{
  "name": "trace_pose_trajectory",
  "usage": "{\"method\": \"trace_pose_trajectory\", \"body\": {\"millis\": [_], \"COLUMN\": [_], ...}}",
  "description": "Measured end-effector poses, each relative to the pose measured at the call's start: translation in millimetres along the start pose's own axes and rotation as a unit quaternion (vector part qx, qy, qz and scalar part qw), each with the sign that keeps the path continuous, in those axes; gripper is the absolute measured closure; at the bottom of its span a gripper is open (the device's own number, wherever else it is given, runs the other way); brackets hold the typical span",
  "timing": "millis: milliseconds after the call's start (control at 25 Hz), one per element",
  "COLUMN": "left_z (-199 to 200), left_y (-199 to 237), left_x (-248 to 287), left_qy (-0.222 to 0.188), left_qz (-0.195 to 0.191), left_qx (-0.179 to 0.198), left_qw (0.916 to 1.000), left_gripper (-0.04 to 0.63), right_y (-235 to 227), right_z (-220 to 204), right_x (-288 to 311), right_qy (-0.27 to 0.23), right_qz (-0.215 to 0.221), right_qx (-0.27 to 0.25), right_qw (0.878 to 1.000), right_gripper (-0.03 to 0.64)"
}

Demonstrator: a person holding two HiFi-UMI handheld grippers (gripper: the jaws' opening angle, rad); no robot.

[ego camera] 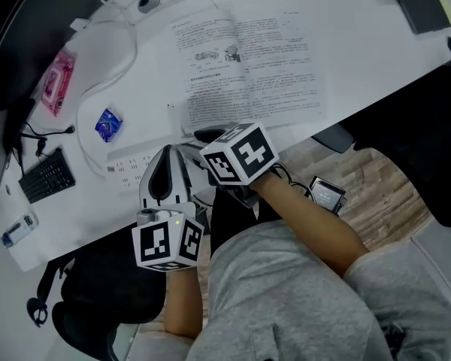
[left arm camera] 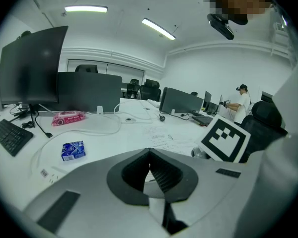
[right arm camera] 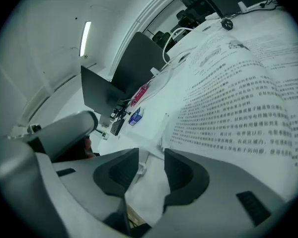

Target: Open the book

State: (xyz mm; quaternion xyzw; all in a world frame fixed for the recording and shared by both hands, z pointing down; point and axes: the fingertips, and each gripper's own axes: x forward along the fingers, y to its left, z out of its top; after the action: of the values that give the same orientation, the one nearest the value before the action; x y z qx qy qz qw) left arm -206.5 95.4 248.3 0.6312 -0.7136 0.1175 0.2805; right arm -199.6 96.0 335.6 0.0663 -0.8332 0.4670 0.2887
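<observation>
Book point(ego camera: 248, 66) lies open on desk point(ego camera: 146, 89); pages thin, floppy, tear-prone, so I pinch near-edge corner lightly. My right gripper point(right arm camera: 151, 168) spread, gripping nothing; left gripper point(left arm camera: 149, 155) pressed together, empty.

Wht desk point(ego camera: 376, 36), wood floor point(ego camera: 383, 190), strip lights point(left arm camera: 86, 8)

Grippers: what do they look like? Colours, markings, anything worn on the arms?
Both look alike. The left gripper and right gripper have light grey moulded shells with black pads. Each carries a cube with black square markers on white. The forearms are bare, with no sleeves in view. The person wears grey clothing.
</observation>
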Motion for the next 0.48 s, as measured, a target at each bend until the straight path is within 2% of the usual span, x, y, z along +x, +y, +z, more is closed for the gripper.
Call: {"method": "trace_pose_trajectory", "body": {"millis": [280, 480], "left_z": [19.9, 40.4], "left_y": [-8.7, -23.6], "left_x": [-4.1, -7.0], "left_qy": [-0.014, -0.031], "left_qz": [-0.008, -0.021], "left_qx": [0.016, 0.033], "left_qw": [0.9997, 0.9988], "left_gripper": [0.586, 0.586], "right_y": [-0.5, -5.9], "right_z": [-9.4, 11.7], "right_x": [-25.3, -74.0], "right_qy": [-0.012, -0.057], "right_qz": [-0.021, -0.054], "right_qx": [-0.021, -0.05], "right_qw": [0.999, 0.996], "right_gripper": [0.463, 0.465]}}
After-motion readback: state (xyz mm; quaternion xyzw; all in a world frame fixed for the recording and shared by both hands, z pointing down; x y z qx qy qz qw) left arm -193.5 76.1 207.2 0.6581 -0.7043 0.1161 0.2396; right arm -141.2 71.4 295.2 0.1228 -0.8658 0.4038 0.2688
